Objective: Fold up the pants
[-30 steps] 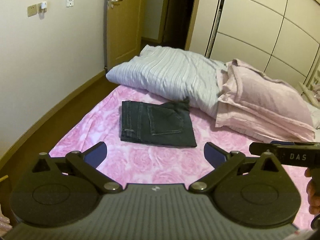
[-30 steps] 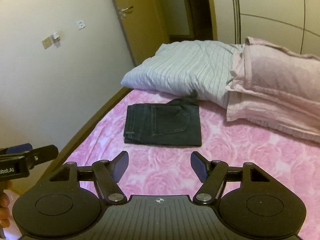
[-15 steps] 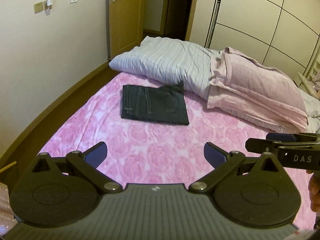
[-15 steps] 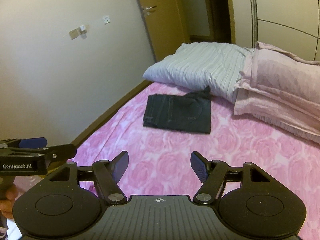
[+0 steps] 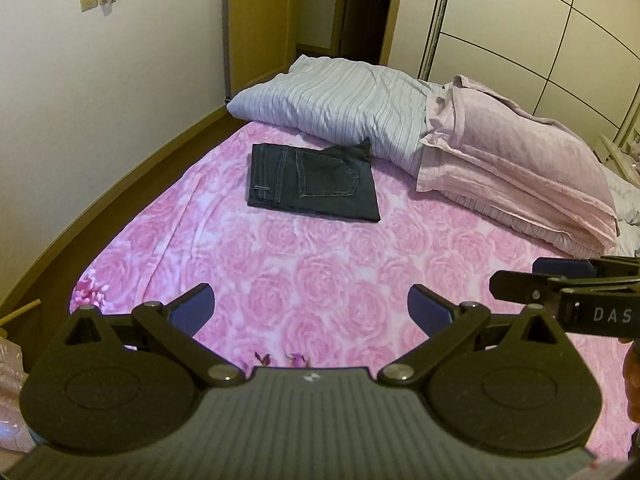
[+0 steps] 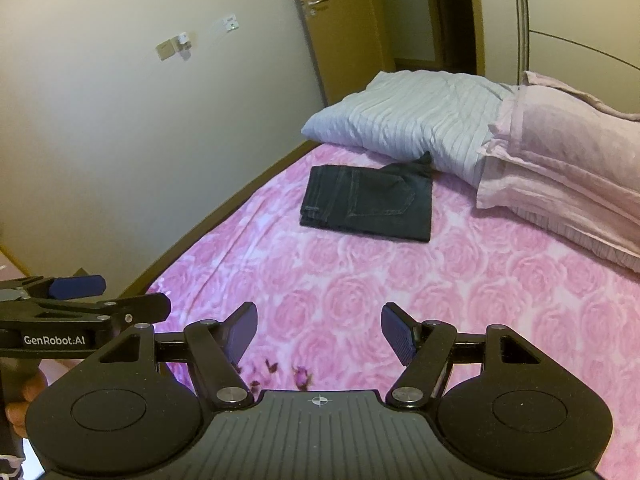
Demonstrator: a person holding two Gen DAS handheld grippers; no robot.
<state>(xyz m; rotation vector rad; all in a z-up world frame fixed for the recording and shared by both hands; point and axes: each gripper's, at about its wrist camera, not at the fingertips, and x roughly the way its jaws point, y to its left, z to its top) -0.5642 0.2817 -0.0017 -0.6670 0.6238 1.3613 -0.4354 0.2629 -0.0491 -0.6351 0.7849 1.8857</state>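
The bed [image 5: 320, 280], under a pink rose-print sheet, fills both views. At its far end lie a striped pillow [image 5: 340, 108] and a pink pillow [image 5: 516, 164] side by side. The folded pants [image 5: 316, 182] lie flat on the sheet, one corner touching the striped pillow. The left gripper [image 5: 312, 308] and right gripper [image 6: 319, 330] hover well apart from the pants, jaws spread and empty.

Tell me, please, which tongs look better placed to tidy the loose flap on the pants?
Probably right: the flap pokes up at the pants' pillow-side corner, nearer the right tongs. Both tongs are open, empty and well back.
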